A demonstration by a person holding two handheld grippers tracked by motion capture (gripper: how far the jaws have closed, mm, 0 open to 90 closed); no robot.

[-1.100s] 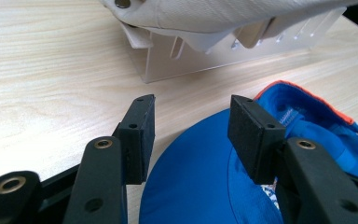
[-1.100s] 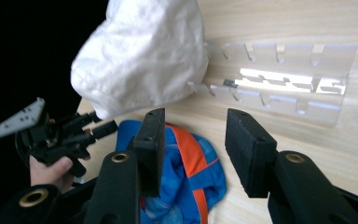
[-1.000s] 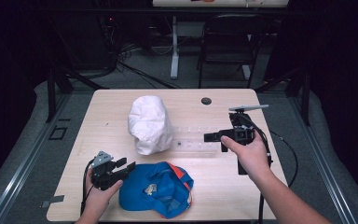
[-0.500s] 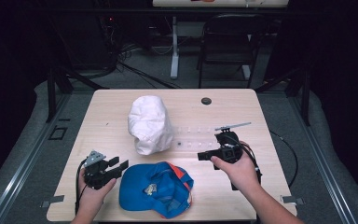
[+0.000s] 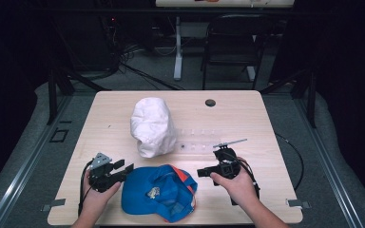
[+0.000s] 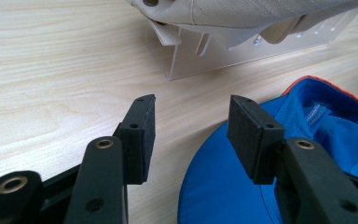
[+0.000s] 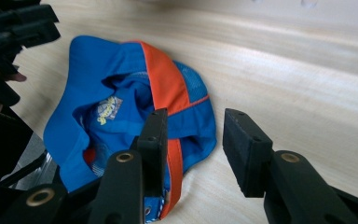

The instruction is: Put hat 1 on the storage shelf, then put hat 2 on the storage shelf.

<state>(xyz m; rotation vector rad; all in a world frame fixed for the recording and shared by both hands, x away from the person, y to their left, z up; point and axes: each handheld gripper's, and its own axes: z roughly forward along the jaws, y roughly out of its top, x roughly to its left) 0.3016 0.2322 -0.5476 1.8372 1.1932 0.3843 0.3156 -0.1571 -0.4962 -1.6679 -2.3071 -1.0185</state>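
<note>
Currently the right gripper (image 5: 203, 172) sits low over the table (image 5: 266, 123) at the blue cap's right edge, held in the person's right hand (image 5: 237, 183). Its jaws have just been closing but stand apart, nothing clamped. In the right gripper view, the near edge of the blue cap (image 7: 135, 116) lies under and just past the left jaw, with the orange band (image 7: 165, 79) running up between the jaws' line of sight; the right jaw is over bare wood. Pads are not pressing on fabric as far as I can tell.

Left gripper (image 5: 123, 168) is at the cap's left edge, in the left hand (image 5: 95, 197), jaws wide apart and empty. In the left gripper view its right jaw hangs over the blue brim (image 6: 223, 186), the left jaw over bare table. Whether either jaw touches the cap, cannot tell.

Blue cap (image 5: 159, 192) lies upside down at the near edge of the table, between the two grippers, inside facing up, a small label (image 7: 106, 109) visible in the crown.

Behind it, a white cap (image 5: 151, 124) sits on a clear plastic stand (image 6: 242, 53), just apart from the blue one. A small dark round hole (image 5: 210, 102) is at the far side of the table. A chair (image 5: 230, 47) stands on the floor beyond.
</note>
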